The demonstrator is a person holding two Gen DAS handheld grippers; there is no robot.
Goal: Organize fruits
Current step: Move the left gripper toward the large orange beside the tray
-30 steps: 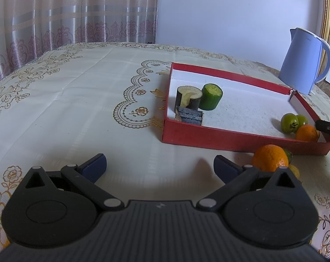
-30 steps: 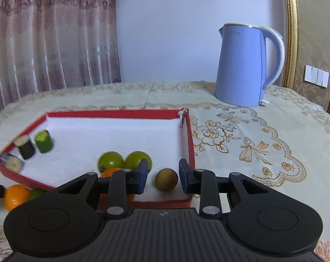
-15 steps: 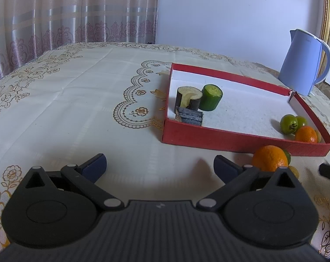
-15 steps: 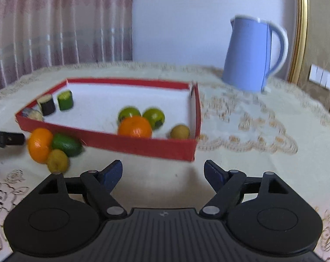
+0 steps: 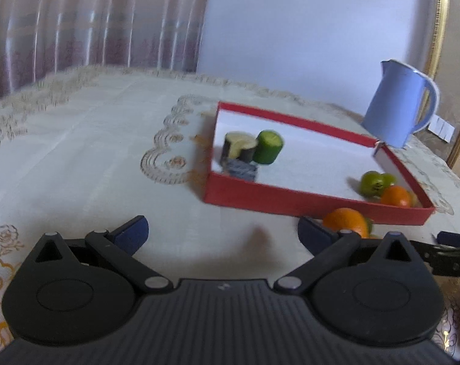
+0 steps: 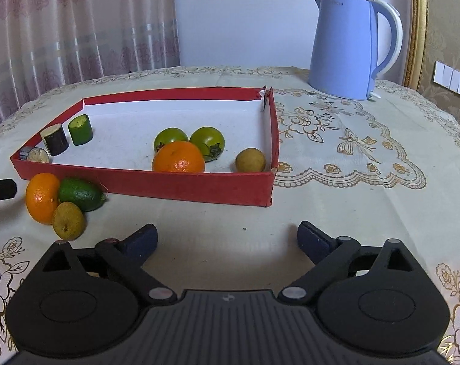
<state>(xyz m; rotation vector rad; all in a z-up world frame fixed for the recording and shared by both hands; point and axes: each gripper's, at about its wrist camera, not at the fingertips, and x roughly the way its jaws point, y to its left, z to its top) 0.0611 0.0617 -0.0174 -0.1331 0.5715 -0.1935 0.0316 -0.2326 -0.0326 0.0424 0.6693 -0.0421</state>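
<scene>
Both our grippers, left (image 5: 220,231) and right (image 6: 226,237), had jaws spread, empty, low over the worktop (image 6: 336,200). Tray (image 6: 169,184) mid-frame held four fruits; orange (image 6: 42,197), lime (image 6: 81,194), brown fruit (image 6: 68,220) sat lower left, presumably next.

Front cloth: bare tablecloth (image 6: 336,206) lies ahead of the right gripper (image 6: 226,237).
Blockers: red tray (image 6: 199,187) wall; kettle (image 6: 348,45) behind.
</scene>
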